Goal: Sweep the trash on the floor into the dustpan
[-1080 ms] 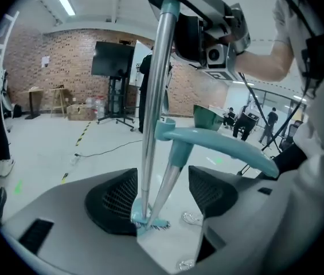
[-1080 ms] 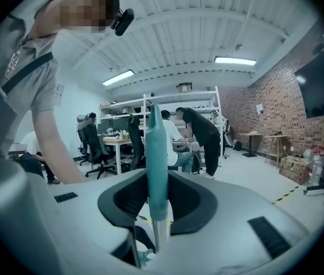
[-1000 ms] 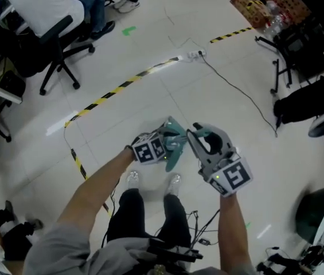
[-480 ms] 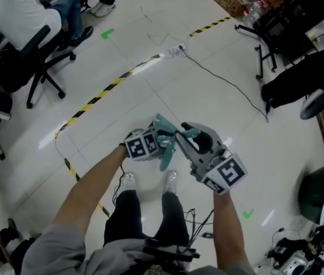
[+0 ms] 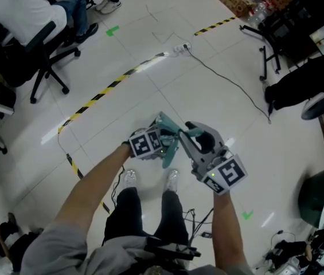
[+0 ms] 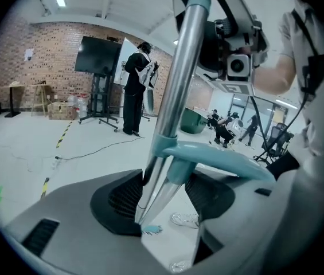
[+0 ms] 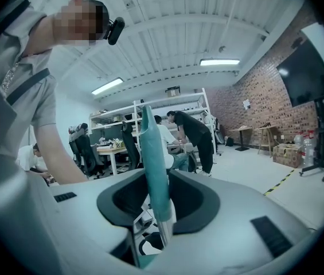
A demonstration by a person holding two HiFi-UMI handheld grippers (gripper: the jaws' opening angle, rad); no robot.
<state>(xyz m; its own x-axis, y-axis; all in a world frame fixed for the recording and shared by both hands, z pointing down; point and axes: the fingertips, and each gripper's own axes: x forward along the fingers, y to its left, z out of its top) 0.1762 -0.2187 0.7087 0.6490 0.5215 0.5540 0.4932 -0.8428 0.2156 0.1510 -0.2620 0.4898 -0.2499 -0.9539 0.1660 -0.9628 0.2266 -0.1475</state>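
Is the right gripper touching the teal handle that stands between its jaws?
Touching. The right gripper view shows the right gripper closed on the teal handle, both pads against its sides.

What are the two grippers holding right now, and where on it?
Right gripper clamps the teal handle at its lower end. Left gripper, fingers just closing, grips the metal poles just below the teal clip.
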